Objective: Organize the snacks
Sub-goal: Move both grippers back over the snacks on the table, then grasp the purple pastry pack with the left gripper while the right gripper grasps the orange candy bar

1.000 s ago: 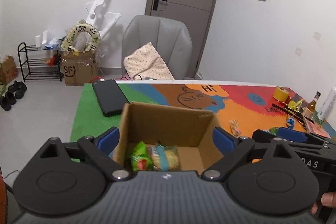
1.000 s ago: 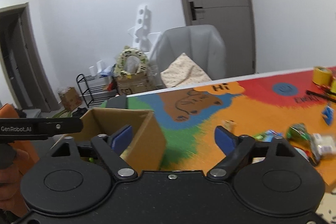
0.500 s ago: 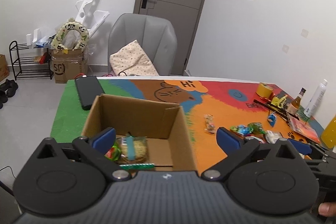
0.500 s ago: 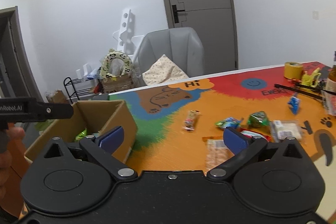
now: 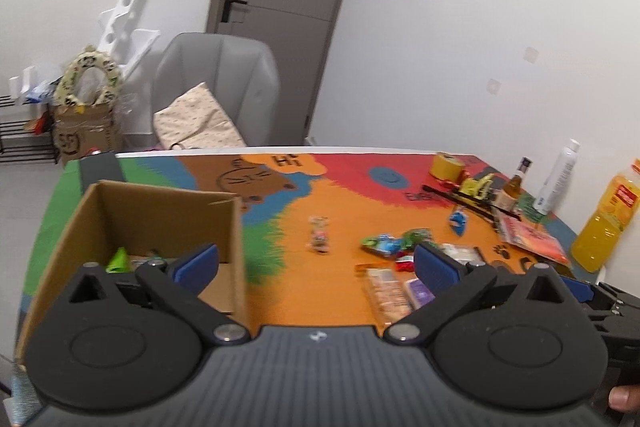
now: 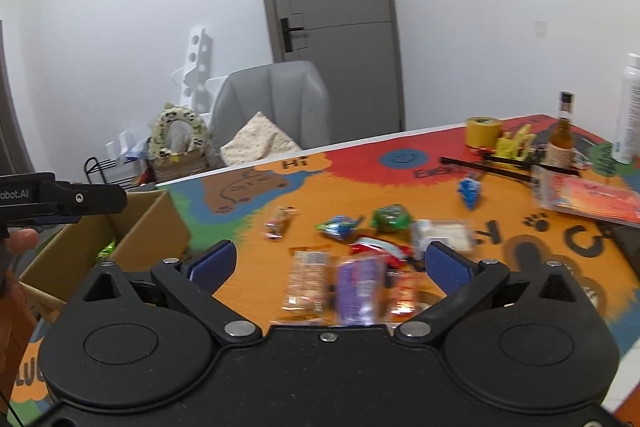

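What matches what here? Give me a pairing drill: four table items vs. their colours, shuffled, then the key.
Items:
1. tape roll
2. cardboard box
3. purple-wrapped snack
4. juice bottle

Descriptions:
A. purple, lying nearest the right gripper
B. brown, open top, at the green end of the mat
C. yellow, at the far red end of the mat
D. orange, standing at the table's right edge

Pairs: 1-C, 2-B, 3-A, 4-D

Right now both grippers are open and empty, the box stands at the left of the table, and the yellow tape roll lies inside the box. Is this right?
One thing is wrong: the tape roll is not in the box. The right wrist view shows it on the table, far right, near the bottles. The left gripper and right gripper are open and empty, having just opened wider.
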A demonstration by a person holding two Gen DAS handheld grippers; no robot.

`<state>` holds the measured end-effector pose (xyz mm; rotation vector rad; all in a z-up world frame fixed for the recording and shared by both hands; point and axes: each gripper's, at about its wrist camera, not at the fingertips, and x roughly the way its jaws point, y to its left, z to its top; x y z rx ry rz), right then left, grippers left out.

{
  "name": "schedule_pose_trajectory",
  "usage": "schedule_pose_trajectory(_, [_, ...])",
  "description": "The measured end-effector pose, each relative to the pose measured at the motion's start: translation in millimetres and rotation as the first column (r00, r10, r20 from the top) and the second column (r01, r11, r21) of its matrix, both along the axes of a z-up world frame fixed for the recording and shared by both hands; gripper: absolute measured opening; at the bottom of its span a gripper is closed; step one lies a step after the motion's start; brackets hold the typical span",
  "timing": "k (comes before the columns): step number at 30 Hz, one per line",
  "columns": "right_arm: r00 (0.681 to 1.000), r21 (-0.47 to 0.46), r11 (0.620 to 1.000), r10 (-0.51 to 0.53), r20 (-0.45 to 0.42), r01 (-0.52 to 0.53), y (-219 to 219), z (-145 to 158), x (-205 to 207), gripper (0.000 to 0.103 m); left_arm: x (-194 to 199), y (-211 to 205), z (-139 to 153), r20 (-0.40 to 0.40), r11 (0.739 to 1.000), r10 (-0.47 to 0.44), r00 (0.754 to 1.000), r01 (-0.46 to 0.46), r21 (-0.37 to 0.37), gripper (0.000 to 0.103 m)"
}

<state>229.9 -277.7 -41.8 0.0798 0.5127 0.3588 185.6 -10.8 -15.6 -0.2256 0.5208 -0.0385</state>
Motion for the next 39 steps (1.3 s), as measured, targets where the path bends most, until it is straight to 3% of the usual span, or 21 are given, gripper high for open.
schedule_pose_trajectory(5, [0.999,0.005,0.999,-0.035,-0.006,0.035,-22.2,-2.4,1.6,0.103,4.3,-20.9,-2.9,-0.010,0.999,-0.043,0.999,0.043,-0.022,0.103])
schedule_pose_trajectory(9, [0.999,0.007,0.999,-0.052,-0.007,0.052,-35.5,-4.7,1.9,0.103,6.6,-38.4,-6.3,-0.017,0.998,-0.055,0.998,0.056,0.014,0.103])
schedule_pose_trajectory(18, [0.995,0.016,0.996,-0.089,-0.039,0.090,-62.0,-19.3,10.1,0.102,17.2,-62.2,-30.0,-0.095,0.997,-0.071,0.993,0.073,0.021,0.103])
schedule_pose_trajectory(29, [0.992,0.028,0.996,-0.085,-0.097,0.088,-67.0,-46.4,24.6,0.075,30.6,-81.8,-62.5,-0.129,0.996,-0.088,0.988,0.090,0.008,0.100])
schedule_pose_trajectory(31, [0.991,0.030,0.997,-0.069,-0.111,0.072,-65.2,-52.3,28.0,0.068,34.4,-83.6,-68.8,-0.140,0.996,-0.089,0.986,0.090,0.003,0.095])
schedule_pose_trajectory(39, [0.986,0.046,0.998,-0.044,-0.160,0.052,-60.4,-70.5,41.5,0.061,52.8,-95.3,-93.4,-0.212,0.994,-0.108,0.971,0.108,-0.014,0.075])
